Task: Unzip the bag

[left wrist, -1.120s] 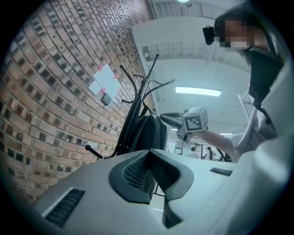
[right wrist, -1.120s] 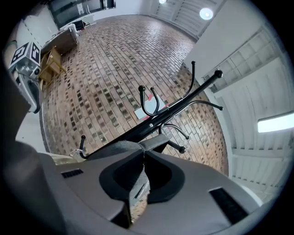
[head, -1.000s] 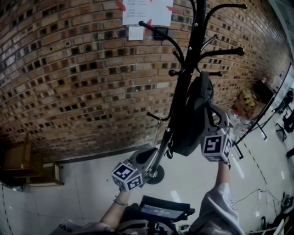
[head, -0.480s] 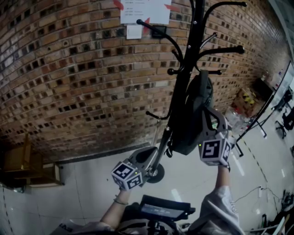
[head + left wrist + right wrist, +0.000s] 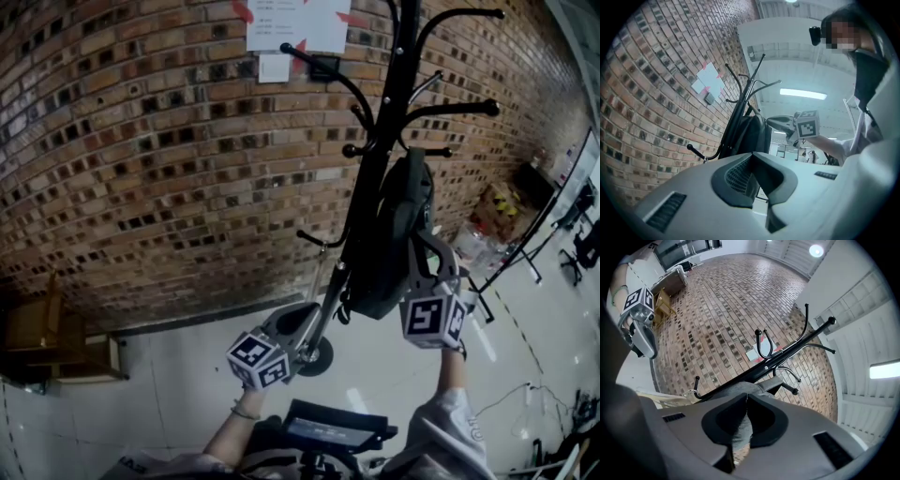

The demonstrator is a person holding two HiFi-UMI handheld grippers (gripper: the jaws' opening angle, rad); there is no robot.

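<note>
1 bag (image 5: 394, 234) — 1 coat stand (image 5: 389, 94) — 2 tools (image 5: 314, 314) (image 5: 424, 239)

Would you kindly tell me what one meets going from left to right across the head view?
Brown wooden furniture → left claw → dark grey fabric bag → brown cardboard box with yellow-and-black markings
</note>
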